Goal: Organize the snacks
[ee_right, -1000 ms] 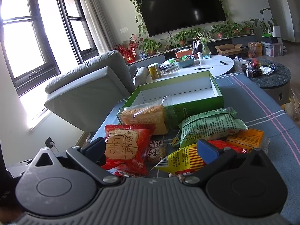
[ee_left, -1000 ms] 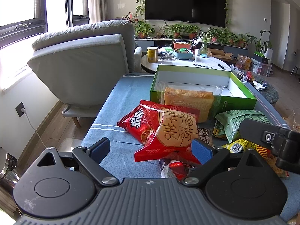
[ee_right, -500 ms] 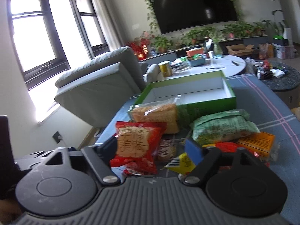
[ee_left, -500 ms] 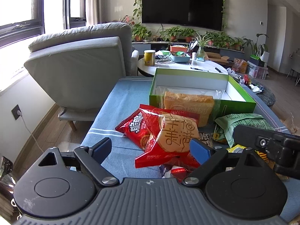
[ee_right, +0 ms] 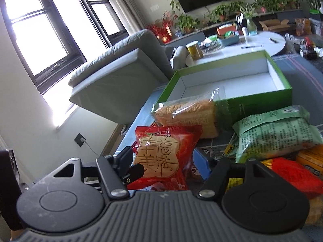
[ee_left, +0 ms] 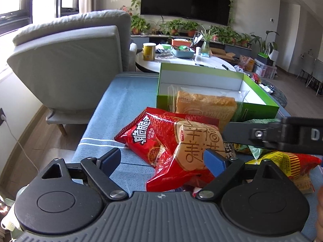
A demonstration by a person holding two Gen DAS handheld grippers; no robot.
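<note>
Right between the fingers of the right gripper (ee_right: 165,159) sits the red plastic packet with the tan biscuit printed with big characters (ee_right: 161,157). A second ago that claw was aimed further right, over the yellow-and-red striped crinkly bag (ee_right: 282,171), so it has swung across to this one. Its jaws stand apart around the packet and I can't see the pads pressing on it, so I'd call it released, not grasping yet.

The left gripper (ee_left: 161,159) has crept forward too, its jaws have just been closing a little, and the same red packet (ee_left: 191,149) now lies partly between them, against its right blue pad (ee_left: 214,161). Still loose, nothing clenched.

Both claws crowding one packet looks odd to me; probably only one should take it.

Beyond the claws, the open green cardboard box with white inside (ee_right: 282,94) looks empty, with the clear-wrapped loaf of bread (ee_right: 187,115) leaning on its near wall and the pale green foil bag (ee_right: 276,133) off to the right. Nothing packed yet.
</note>
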